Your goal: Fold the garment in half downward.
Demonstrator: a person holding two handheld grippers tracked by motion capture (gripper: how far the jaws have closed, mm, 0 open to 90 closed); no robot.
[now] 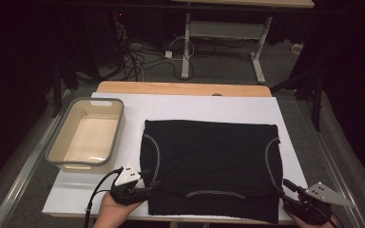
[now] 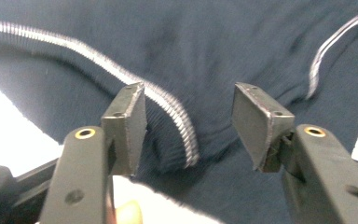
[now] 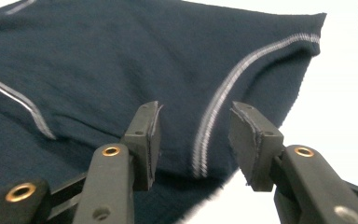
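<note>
While the dark garment (image 1: 211, 168) lies flat on the white table cover (image 1: 180, 107), folded into a rough rectangle near the person's edge, both grippers sit at its near corners. Left gripper (image 1: 148, 184) at the near left corner, jaws spread apart with nothing between them; in the left gripper view the gripper (image 2: 189, 126) frames a pale ribbed seam (image 2: 168, 105) that curves down between the pads, cloth bunched slightly beneath. Right gripper (image 1: 289, 186) at the near right corner, jaws likewise parted and empty; in the right gripper view the gripper (image 3: 193, 140) straddles another pale seam (image 3: 214, 116) close to the garment's edge. Beige bin (image 1: 86, 134) stands just left of the garment, apart from it.
</note>
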